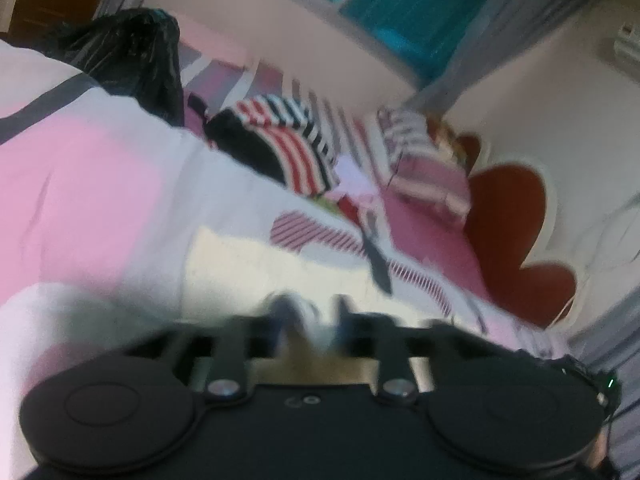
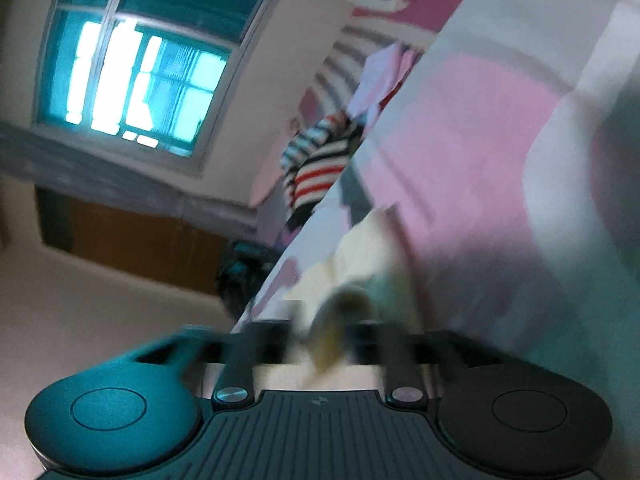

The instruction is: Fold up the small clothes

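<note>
A small cream garment lies on the pink and white bedcover, right in front of my left gripper. The left fingers are close together on its near edge, blurred by motion. In the right wrist view the same cream garment runs up from my right gripper, whose fingers are pinched on a bunched fold of it. A striped red, white and black garment lies farther back on the bed and also shows in the right wrist view.
A black plastic bag sits at the bed's far left. A striped pillow and a red headboard stand at the far right. A window and wall lie beyond the bed.
</note>
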A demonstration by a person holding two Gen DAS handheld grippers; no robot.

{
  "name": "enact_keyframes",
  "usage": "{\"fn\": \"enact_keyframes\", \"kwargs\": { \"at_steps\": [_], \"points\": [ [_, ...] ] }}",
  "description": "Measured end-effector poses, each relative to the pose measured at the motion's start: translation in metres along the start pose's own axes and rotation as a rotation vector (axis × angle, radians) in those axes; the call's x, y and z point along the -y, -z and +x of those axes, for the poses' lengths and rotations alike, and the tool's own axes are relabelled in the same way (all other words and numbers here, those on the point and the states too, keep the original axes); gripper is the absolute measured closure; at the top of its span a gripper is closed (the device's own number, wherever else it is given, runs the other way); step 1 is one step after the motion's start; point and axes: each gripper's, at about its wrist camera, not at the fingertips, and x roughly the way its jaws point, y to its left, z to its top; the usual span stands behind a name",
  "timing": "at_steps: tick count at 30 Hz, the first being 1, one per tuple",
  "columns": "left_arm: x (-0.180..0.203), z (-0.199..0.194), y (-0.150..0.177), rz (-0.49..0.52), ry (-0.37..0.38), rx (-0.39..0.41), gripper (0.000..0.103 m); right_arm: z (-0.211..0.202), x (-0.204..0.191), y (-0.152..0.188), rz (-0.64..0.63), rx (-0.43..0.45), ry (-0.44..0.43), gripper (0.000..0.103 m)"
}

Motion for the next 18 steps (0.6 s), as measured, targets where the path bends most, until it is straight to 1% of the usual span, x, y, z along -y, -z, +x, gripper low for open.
{"fn": "enact_keyframes", "kwargs": {
  "at_steps": [1,2,3,5,6,7,8,9,10,11,12,14,16,18],
  "points": [
    [-0.001,-0.003,0.0,-0.013,0.006,0.04,0.034,-0.002,0.001,-0.001,-0.004,0.032,-0.038,0.036],
    [-0.002,-0.006,0.0,-0.024,0.016,0.079,0.026,-0.003,-0.001,-0.002,-0.014,0.052,-0.035,0.034],
    [-0.003,-0.007,0.0,-0.033,0.034,0.094,0.035,-0.004,-0.005,-0.003,-0.039,0.067,-0.027,0.034],
    [-0.003,-0.006,-0.003,-0.027,0.017,0.08,0.041,-0.005,-0.013,-0.005,-0.111,0.067,-0.007,0.034],
    [-0.002,-0.006,-0.003,-0.002,0.009,0.067,0.043,-0.006,-0.016,-0.005,-0.141,0.059,0.002,0.034],
    [0.001,-0.004,-0.004,0.033,-0.013,0.048,0.044,-0.007,-0.019,-0.004,-0.186,0.056,0.026,0.034],
    [0.005,-0.002,-0.004,0.088,-0.046,0.027,0.046,-0.008,-0.023,-0.002,-0.231,0.054,0.054,0.037],
    [0.008,0.0,-0.004,0.141,-0.072,0.012,0.047,-0.007,-0.027,0.0,-0.279,0.049,0.079,0.044],
    [0.012,0.003,-0.004,0.181,-0.09,-0.005,0.049,-0.004,-0.03,0.002,-0.328,0.033,0.107,0.048],
    [0.016,0.006,-0.003,0.219,-0.104,-0.024,0.05,-0.002,-0.033,0.004,-0.367,0.018,0.135,0.057],
    [0.02,0.008,-0.001,0.26,-0.109,-0.036,0.05,0.001,-0.036,0.007,-0.399,0.002,0.151,0.063],
    [0.026,0.012,0.005,0.328,-0.121,-0.057,0.051,0.016,-0.04,0.016,-0.448,-0.034,0.189,0.064],
    [0.031,0.015,0.009,0.375,-0.145,-0.063,0.055,0.022,-0.043,0.021,-0.48,-0.047,0.211,0.064],
    [0.033,0.016,0.011,0.393,-0.164,-0.063,0.066,0.03,-0.048,0.03,-0.527,-0.052,0.244,0.065]
  ]
}}
